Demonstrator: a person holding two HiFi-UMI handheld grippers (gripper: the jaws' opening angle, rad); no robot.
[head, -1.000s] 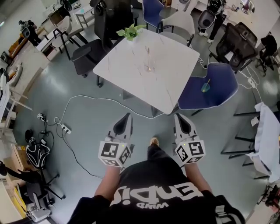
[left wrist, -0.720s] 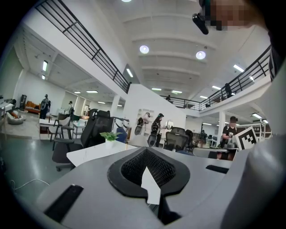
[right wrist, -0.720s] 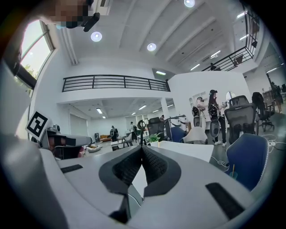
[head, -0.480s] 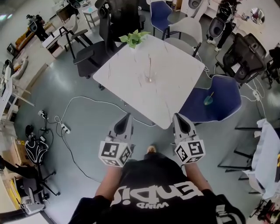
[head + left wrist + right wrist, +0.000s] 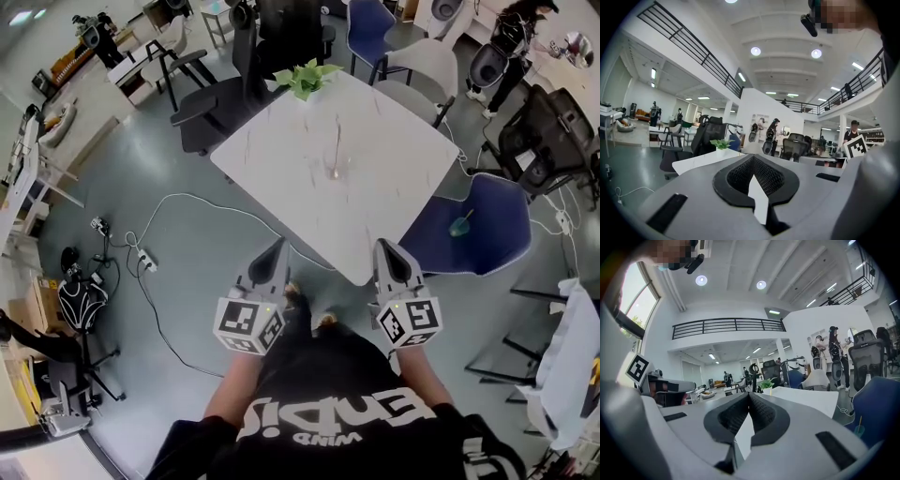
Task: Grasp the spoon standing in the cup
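Left claw: we hold the grey left claw (image 5: pixel 277 247) low in front of us. In its own view the two black ribbed pads meet at the tip (image 5: pixel 752 157), so it is closed with nothing between them.
Right claw: the grey right claw (image 5: pixel 384 248) sits level with the left one and near it. Its pads also touch at the tip (image 5: pixel 749 394), closed and empty.
Spoon: we see the thin metal spoon (image 5: pixel 337 142) standing upright, ahead of both claws and well apart from them, roughly on the line between the two.
Cup: the small clear cup (image 5: pixel 336 172) holds the spoon's lower end, and neither claw touches it.
Counter: the white marbled square counter (image 5: pixel 281 159) carries the cup, and its nearest corner lies just beyond the two claw tips.
Plant: a green leafy plant (image 5: pixel 307 78) stands at the counter's far corner, beyond the spoon.
Blue chair: a blue padded chair (image 5: pixel 487 202) is ahead and to the right of the right claw, with a teal cup (image 5: pixel 459 226) on its seat.
Cable: a white cable (image 5: pixel 178 202) trails across the grey floor, left of the left claw.
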